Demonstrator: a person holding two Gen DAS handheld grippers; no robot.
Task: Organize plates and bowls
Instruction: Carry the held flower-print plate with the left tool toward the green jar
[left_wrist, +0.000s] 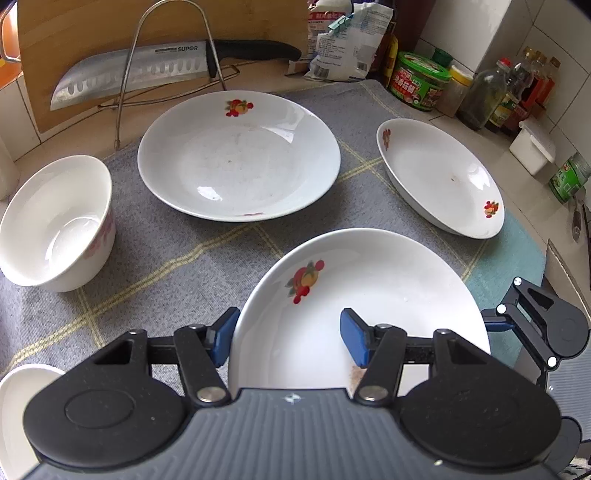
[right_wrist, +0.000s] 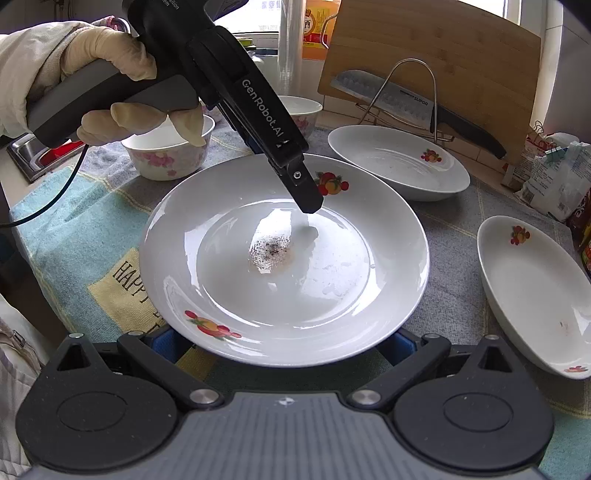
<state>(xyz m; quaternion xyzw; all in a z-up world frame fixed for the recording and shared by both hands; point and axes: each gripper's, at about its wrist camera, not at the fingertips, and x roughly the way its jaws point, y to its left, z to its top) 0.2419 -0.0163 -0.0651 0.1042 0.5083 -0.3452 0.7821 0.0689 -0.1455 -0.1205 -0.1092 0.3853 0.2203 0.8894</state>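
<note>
Closest to me, the right gripper (right_wrist: 282, 345) sits low with its fingers spread wide. The near rim of the white ceramic plate (right_wrist: 399, 229), printed with red and orange fruit, lies over its blue pads and hides most of them, so I cannot tell whether they touch the plate.

From the far side the left gripper (left_wrist: 288, 336) angles steeply down onto this plate. It is closed in on the rim band, with one blue pad against the outer edge and the other inside, on the white surface. The plate rests over a grey checked cloth (left_wrist: 166, 280).

Only the right wrist view shows the gloved hand (right_wrist: 107, 55) around the left gripper's grey handle. It also shows a patch of dark speckled residue (right_wrist: 271, 251) in the plate's well, and a pale blue towel with lettering (right_wrist: 74, 229) under the plate's left side. The left wrist view hides that well behind the gripper body, but it shows the right gripper just beside the plate's right edge.

Farther out, a second white plate (left_wrist: 240, 158) lies flat in the middle of the cloth. A third white plate (left_wrist: 439, 177) lies well apart to the right, and a white bowl with pink flowers (left_wrist: 55, 221) stands to the left.

At the back, a steel knife (left_wrist: 129, 77) lies across a wire rack (left_wrist: 119, 122), which stands in front of a wooden chopping board (left_wrist: 92, 29).
</note>
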